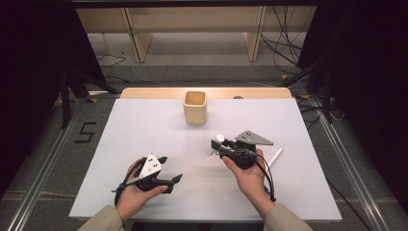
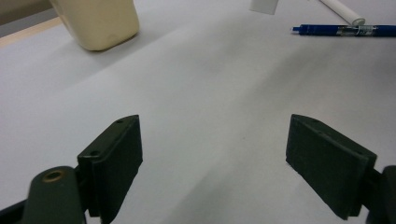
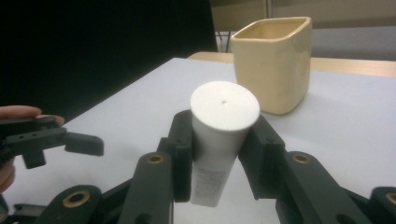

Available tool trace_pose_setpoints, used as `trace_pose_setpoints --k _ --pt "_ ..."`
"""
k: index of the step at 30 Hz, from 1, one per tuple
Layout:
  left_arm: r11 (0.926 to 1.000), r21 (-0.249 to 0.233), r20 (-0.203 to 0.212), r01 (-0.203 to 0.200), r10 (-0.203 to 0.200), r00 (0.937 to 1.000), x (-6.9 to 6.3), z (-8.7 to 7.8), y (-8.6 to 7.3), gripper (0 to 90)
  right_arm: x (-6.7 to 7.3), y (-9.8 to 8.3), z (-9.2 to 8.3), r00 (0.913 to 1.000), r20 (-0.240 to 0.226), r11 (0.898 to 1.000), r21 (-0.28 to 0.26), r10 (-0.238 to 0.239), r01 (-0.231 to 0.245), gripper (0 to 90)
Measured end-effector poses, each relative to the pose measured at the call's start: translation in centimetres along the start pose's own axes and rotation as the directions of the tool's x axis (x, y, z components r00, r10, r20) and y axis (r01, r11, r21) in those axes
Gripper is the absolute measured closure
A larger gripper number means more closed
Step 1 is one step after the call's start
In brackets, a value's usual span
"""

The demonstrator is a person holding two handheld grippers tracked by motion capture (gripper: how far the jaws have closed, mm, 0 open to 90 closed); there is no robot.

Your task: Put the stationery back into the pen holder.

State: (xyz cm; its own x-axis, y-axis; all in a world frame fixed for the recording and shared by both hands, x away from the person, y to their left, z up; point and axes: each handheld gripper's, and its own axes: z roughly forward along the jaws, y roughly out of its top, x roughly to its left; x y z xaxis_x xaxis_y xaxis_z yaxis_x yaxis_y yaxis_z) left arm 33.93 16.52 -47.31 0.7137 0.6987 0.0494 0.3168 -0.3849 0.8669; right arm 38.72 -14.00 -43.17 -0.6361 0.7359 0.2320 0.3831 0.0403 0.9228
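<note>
My right gripper (image 1: pixel 219 145) is shut on a white tube (image 1: pixel 220 139) with a flat round cap, held upright above the white table (image 1: pixel 144 125). In the right gripper view the two pads (image 3: pixel 184 154) press on the tube's (image 3: pixel 219 140) sides just below the cap. My left gripper (image 1: pixel 171 168) lies in the person's hand at the front left, jaws wide apart with nothing between them. In the left gripper view its gripper (image 2: pixel 215 163) frames bare table. A cream square cup (image 1: pixel 195 107) stands open-topped at the back middle, apart from both grippers.
A white pen (image 1: pixel 275 157) lies on the table right of the right hand. Beside it in the left gripper view is a blue pen (image 2: pixel 345 30). The table's wooden back edge (image 1: pixel 144 92) runs behind the cup. Dark floor and cables surround the table.
</note>
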Motion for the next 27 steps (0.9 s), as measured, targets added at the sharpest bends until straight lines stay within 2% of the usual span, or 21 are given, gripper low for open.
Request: trace_pose_setpoints --k 11,27 --pt "1.0000 0.007 -0.016 0.006 -0.006 0.9999 0.3 0.0 -0.2 18.5 -0.6 2.3 1.8 0.9979 0.048 0.999 -0.027 -0.042 0.044 67.1" --pt "0.9999 0.012 -0.025 0.005 -0.005 0.9997 0.4 0.1 -0.4 18.6 -1.2 5.9 5.6 0.9892 0.111 0.993 -0.056 -0.095 0.102 67.1"
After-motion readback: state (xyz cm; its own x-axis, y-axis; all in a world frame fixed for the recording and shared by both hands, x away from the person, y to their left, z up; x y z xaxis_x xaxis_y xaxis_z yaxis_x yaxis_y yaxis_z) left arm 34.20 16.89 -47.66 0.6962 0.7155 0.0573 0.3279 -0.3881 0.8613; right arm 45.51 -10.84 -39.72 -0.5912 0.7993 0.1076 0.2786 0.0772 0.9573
